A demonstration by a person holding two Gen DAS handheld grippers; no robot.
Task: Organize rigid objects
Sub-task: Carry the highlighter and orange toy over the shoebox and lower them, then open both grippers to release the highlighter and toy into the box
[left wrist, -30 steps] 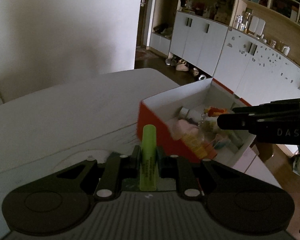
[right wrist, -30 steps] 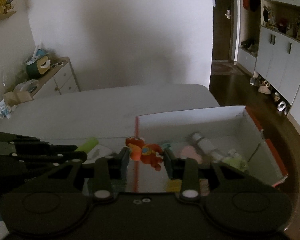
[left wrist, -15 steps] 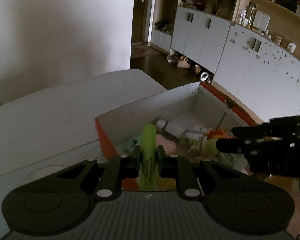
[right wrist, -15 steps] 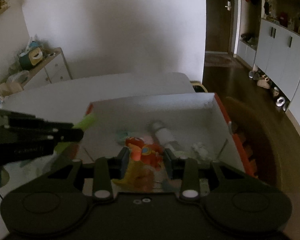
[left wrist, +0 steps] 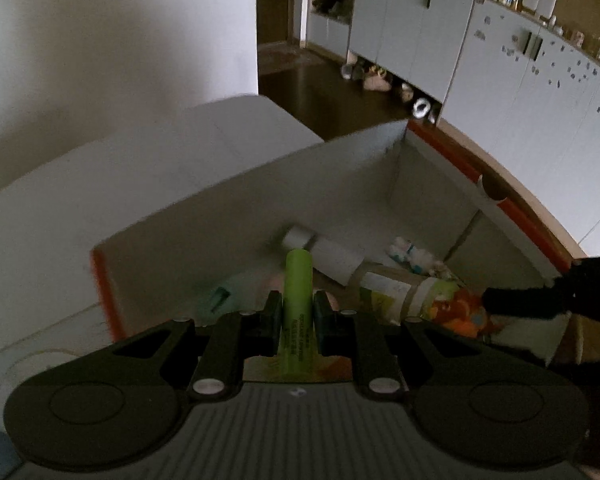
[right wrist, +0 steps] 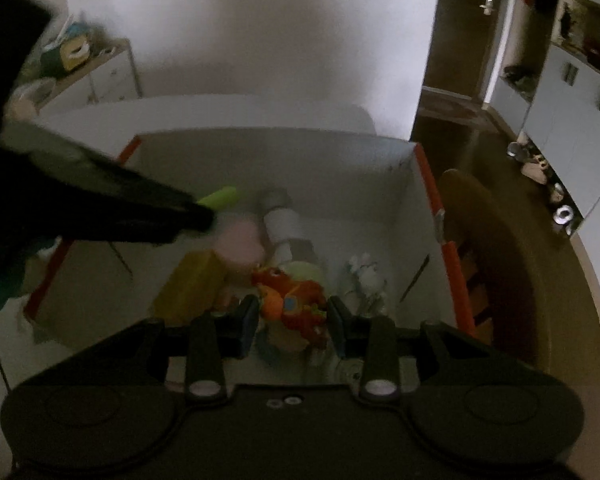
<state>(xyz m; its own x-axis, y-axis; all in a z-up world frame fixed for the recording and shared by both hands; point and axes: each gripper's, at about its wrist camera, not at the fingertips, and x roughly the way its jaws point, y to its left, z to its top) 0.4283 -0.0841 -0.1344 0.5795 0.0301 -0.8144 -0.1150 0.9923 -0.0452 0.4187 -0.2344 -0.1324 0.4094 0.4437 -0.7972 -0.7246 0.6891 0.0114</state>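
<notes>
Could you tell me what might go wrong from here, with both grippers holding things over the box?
1. The left gripper and right gripper are close together over the box; they could bump as they lower.
2. The green tube is clamped near its lower end, so it could tip or bounce off the white bottle when released.
3. The orange toy may land on the piled items and roll.

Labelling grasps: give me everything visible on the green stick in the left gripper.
The green stick is a slim lime-green cylinder with a rounded tip, smooth and plastic-looking, with small dark print along its side. The left gripper is shut on its lower half; the top juts out past the fingers. It is held above the open white box, touching nothing else.
</notes>
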